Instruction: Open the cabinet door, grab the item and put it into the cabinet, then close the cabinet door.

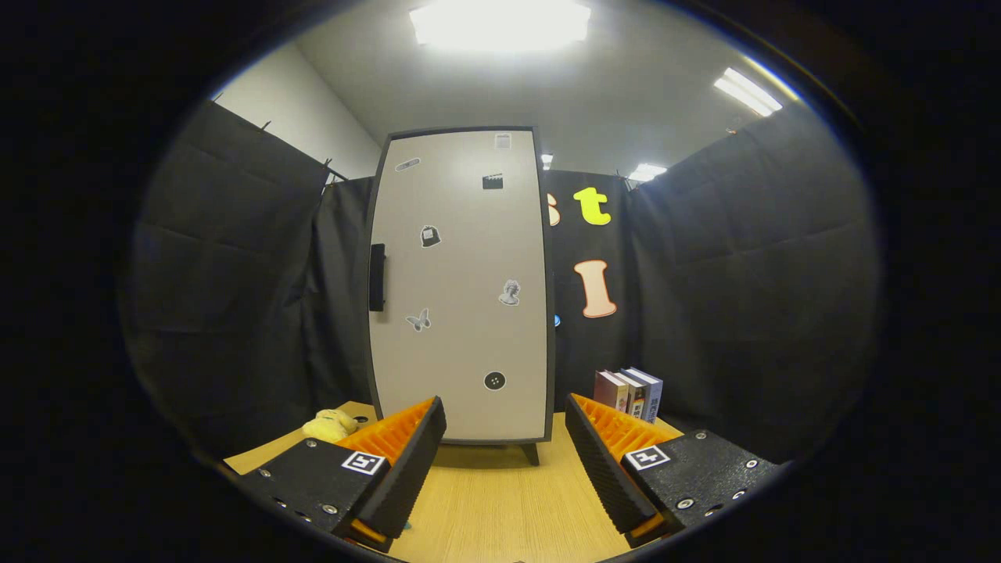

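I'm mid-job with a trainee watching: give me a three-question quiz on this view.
1. True or false: the cabinet door is closed.
2. Which side of the door carries the handle? A) the side nearer the plush toy B) the side nearer the books
3. Fill in: the tool is ____, with nothing between its fingers.

Key:
1. True; the door sits flush in its frame.
2. A; the yellow plush toy lies on the wooden table on the handle side, the books stand on the other.
3. Open.
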Available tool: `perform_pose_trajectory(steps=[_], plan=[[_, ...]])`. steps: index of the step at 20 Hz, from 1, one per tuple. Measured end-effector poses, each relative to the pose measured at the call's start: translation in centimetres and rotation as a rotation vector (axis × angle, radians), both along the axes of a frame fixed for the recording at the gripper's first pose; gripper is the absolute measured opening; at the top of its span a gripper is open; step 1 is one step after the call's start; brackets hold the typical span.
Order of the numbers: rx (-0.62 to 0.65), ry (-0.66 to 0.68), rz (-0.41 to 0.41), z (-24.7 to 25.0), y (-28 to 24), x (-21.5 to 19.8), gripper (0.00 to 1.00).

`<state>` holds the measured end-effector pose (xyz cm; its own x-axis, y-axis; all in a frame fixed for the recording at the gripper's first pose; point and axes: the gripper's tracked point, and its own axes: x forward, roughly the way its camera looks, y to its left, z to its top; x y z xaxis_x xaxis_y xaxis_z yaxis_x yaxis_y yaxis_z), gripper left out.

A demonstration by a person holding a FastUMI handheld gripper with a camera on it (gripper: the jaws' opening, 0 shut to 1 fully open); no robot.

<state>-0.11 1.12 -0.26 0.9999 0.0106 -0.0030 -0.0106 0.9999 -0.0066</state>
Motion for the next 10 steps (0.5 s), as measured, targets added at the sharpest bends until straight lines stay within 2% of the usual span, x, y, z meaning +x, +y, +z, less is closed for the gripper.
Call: perform_pose_trajectory(steps=[10], plan=[[0.006, 0.012, 0.064, 1.0, 2.9, 1.8, 0.95]])
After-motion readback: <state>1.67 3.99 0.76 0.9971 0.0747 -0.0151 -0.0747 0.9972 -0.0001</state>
